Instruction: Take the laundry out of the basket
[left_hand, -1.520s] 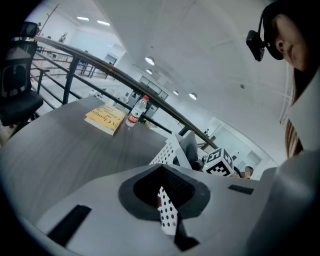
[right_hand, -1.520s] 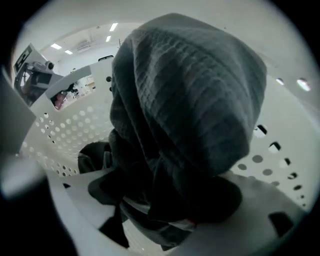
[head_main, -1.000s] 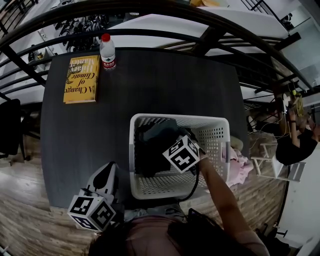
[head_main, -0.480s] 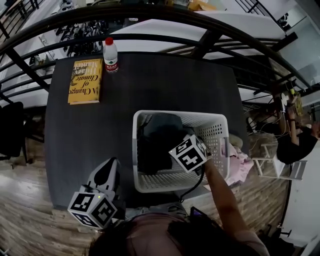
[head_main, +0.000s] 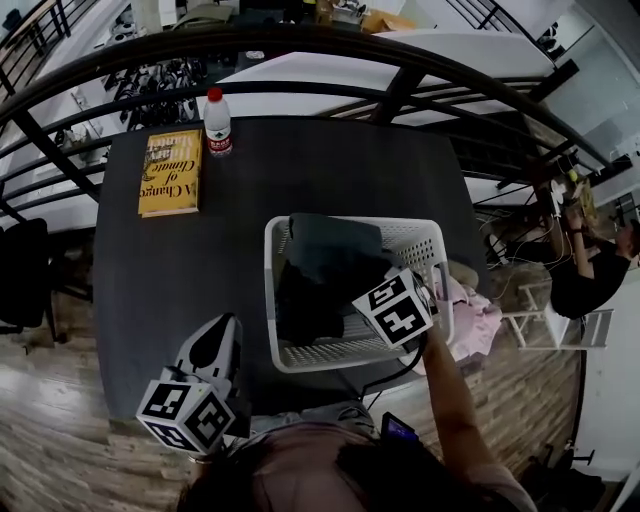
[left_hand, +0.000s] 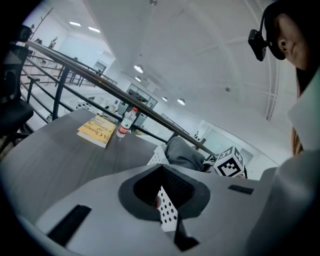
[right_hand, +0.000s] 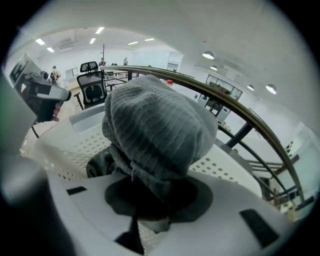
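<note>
You are at the lifting step; your right tongs (right_hand: 150, 207) have just been closing and now pinch a bunched fold of the grey sweater (right_hand: 155, 127), soft, ribbed and domed, half above the white perforated plastic basket (head_main: 425, 238); your left tongs (left_hand: 167, 210) look drawn together and empty beside it; next, I judge, carry the cloth clear of the rim to the dark table (head_main: 300, 170).

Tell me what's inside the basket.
Dark grey garment, jaws of the right gripper just closed on it, bulging above the basket rim. Floor shows nearest the person; anything beneath the garment is covered.
</note>
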